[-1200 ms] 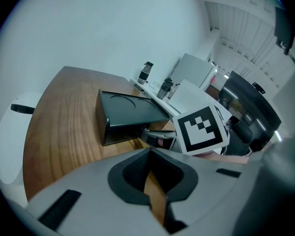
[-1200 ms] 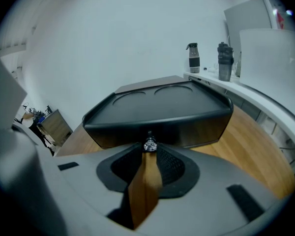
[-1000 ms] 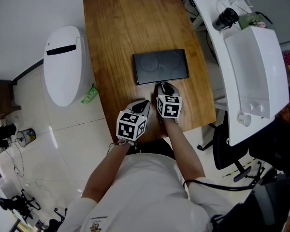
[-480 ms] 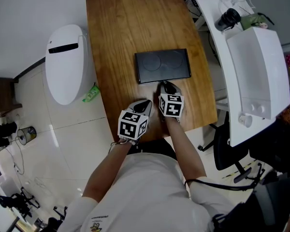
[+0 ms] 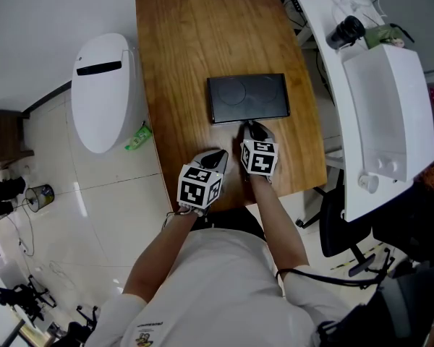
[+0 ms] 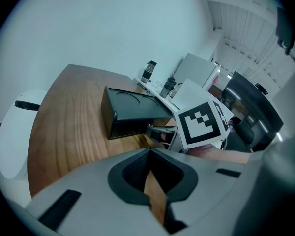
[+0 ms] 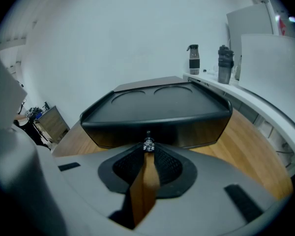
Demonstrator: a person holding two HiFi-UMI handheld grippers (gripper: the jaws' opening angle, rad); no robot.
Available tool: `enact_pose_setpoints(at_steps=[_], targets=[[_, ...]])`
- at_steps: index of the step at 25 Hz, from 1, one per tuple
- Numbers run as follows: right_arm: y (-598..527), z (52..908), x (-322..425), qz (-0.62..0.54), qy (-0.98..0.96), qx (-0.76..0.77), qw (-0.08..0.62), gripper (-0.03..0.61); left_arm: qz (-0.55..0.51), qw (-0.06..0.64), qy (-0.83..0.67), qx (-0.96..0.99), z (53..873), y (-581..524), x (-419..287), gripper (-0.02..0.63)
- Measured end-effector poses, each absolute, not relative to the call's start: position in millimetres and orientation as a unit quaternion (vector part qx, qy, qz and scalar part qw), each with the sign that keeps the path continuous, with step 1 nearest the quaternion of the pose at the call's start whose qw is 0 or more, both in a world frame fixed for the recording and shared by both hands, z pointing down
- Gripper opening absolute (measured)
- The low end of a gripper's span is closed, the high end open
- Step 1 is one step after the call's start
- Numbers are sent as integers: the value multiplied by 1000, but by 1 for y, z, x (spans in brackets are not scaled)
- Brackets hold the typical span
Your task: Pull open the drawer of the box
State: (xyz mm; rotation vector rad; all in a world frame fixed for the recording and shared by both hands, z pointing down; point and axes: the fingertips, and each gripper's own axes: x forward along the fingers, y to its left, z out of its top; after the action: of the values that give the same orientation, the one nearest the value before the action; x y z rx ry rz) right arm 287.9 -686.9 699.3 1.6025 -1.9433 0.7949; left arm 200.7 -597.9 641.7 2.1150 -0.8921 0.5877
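Right gripper view | right gripper (image 7: 147,152) pinches small silver knob (image 7: 148,144) on flat black box (image 7: 157,107), frame centre | left gripper (image 6: 150,156) jaws together, empty, lower centre.

In the head view the right hand-held gripper (image 5: 246,127) covers the drawer knob (image 7: 148,144) of the box (image 5: 247,98), and the desk's (image 5: 181,63) far edge is cut off. In the left gripper view its marker cube (image 6: 202,123) hides the box's end nearest the desk's right edge.

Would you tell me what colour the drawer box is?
The box is black; the right gripper view shows it best.
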Motion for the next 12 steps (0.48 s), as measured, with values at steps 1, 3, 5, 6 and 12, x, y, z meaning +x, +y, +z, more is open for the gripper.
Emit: enact_pose_setpoints(at_steps=[1, 3, 5, 6, 12], targets=[[-687, 700, 287, 291, -713, 588, 248, 54, 230, 377, -349, 827, 642, -597, 200, 2], [-686, 699, 285, 290, -713, 587, 249, 54, 230, 378, -349, 827, 642, -596, 197, 2], [-684, 699, 283, 289, -714, 587, 250, 54, 229, 378, -349, 826, 642, -595, 196, 2], [-684, 699, 283, 289, -714, 587, 250, 54, 229, 378, -349, 826, 642, -595, 196, 2], [-684, 698, 285, 288, -715, 588, 246, 54, 232, 378, -352, 824, 643, -595, 197, 2]])
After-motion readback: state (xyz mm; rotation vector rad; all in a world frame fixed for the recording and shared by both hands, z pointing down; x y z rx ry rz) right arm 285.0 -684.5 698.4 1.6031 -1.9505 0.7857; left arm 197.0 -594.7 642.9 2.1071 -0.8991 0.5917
